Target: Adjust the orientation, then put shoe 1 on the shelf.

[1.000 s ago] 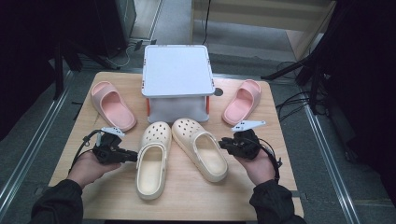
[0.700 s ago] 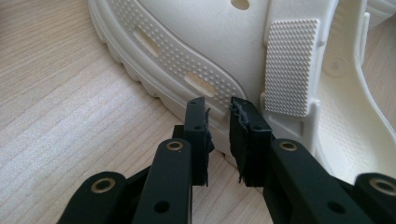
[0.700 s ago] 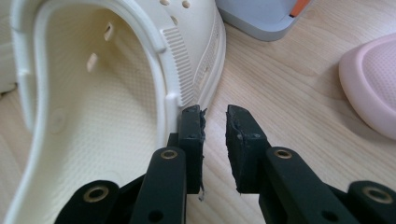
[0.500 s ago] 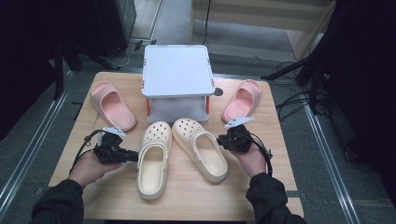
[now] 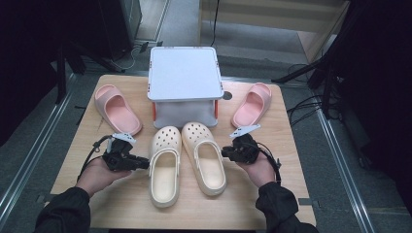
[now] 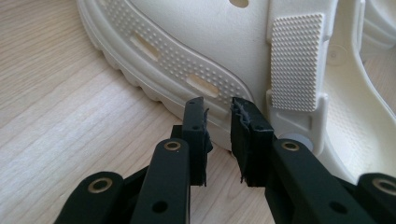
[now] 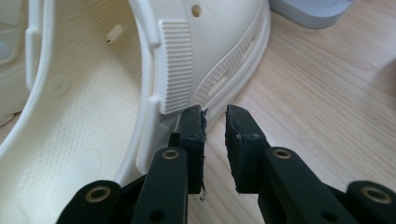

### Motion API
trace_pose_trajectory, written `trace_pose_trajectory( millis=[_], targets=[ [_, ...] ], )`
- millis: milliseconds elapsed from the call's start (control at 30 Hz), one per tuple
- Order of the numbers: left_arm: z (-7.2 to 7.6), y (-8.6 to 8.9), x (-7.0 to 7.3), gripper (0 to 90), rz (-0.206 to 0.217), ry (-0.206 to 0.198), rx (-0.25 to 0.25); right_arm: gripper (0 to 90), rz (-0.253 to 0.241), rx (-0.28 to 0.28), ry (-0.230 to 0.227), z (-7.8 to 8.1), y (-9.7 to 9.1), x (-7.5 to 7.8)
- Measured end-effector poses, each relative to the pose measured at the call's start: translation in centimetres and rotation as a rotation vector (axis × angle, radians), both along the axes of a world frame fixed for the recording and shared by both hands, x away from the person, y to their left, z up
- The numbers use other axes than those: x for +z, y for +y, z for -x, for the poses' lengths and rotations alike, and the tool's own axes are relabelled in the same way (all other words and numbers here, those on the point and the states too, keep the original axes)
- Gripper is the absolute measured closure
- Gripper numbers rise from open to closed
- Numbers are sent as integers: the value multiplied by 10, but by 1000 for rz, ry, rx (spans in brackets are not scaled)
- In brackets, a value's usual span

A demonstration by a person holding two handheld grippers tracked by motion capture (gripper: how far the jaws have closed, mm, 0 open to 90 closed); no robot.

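Cream clogs [image 5: 187, 162] lie between both grippers; left gripper [image 5: 142, 164] and right gripper [image 5: 224, 153] fingers narrow, empty.

Between my left tongs [image 5: 144, 164] and right tongs [image 5: 224, 152] two clogs lie side by side on the counter [image 5: 282, 145], the left clog [image 5: 164, 167] just beside my left tongs, the right clog [image 5: 206, 158] beside my right, with a box [image 5: 183, 80] beyond them and a slipper [image 5: 116, 109] and another slipper [image 5: 251, 104] flanking it.
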State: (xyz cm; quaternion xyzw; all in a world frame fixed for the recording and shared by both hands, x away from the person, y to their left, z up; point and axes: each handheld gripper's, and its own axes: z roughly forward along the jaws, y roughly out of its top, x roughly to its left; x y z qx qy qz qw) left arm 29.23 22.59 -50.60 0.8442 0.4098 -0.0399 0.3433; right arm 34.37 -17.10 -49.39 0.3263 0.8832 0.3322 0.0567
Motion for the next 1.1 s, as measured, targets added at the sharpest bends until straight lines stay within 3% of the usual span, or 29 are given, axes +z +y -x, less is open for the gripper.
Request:
trace_pose_trajectory(
  millis=[167,400,667,800,900,967,1100],
  targets=[
    [0,-2,-1,746,18,8,4,771,-2,4,12,6,2,0],
    [1,-14,-3,736,29,13,-37,756,2,17,23,10,7,-2],
    [1,-17,-2,725,10,0,-51,746,3,10,23,11,8,-3],
    [0,-13,4,728,25,-31,-29,727,-63,-20,19,15,2,7],
    [0,-11,9,725,25,-54,-19,689,-169,-62,39,19,-4,18],
    [-1,-10,13,721,34,-77,-11,676,-209,-66,9,26,-4,26],
    [-5,-10,22,721,44,-117,-4,637,-221,-48,-28,41,0,34]
  ],
)
